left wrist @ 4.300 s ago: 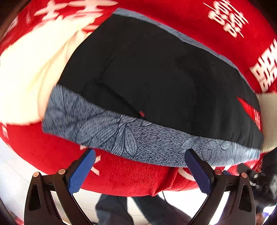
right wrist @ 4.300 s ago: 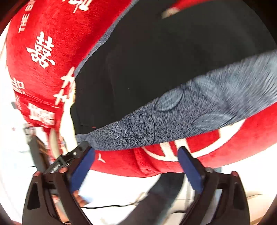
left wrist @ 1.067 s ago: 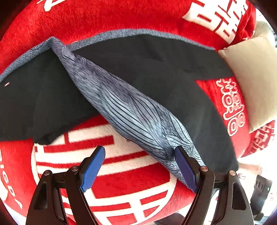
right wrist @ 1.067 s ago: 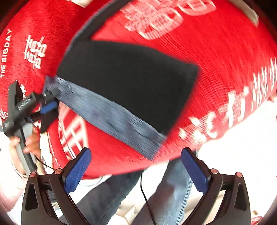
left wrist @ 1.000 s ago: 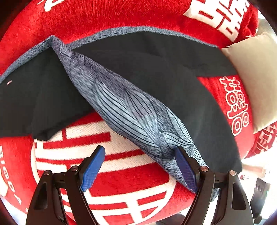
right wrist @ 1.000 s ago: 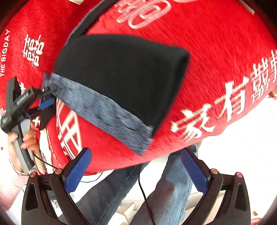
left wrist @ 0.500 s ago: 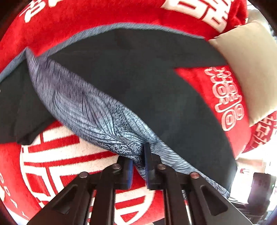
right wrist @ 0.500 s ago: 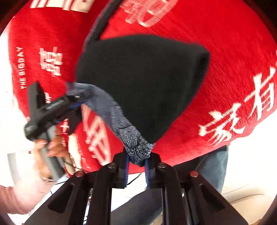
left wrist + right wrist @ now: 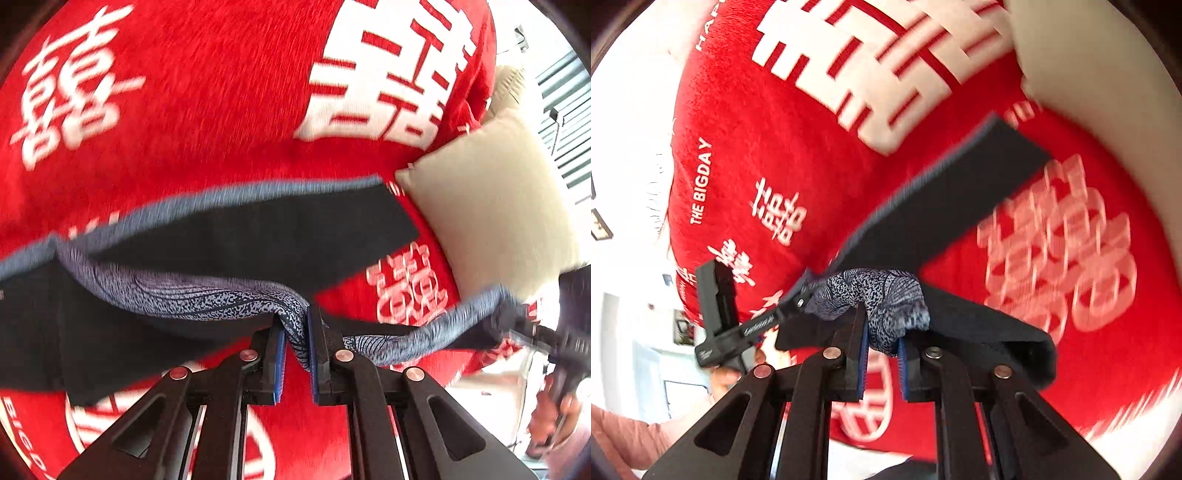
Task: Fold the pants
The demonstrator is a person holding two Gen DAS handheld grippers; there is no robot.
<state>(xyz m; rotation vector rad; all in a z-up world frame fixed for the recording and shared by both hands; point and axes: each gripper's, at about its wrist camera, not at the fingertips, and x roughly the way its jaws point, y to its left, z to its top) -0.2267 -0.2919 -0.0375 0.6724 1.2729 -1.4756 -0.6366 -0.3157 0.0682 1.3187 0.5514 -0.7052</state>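
Left tool (image 9: pixel 295 325) clamped on the patterned waistband (image 9: pixel 207 299) of the pants (image 9: pixel 258 236), right tool (image 9: pixel 882 332) clamped on the same band further along, both holding it just off the red blanket (image 9: pixel 207 110). Legs still lie flat on the blanket toward the beige cushion (image 9: pixel 491 206). I read this as mid-fold: next I carry the band over onto the legs, keeping both ends level.

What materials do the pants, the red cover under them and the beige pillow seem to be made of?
Pants: soft matte black knit, likely jersey, since it drapes limply; the patterned grey-blue band looks like stretchy printed fabric. Red cover: plush, probably velvet or fleece, with a visible ribbed pile. Beige pillow: plain woven cloth, perhaps cotton or linen.
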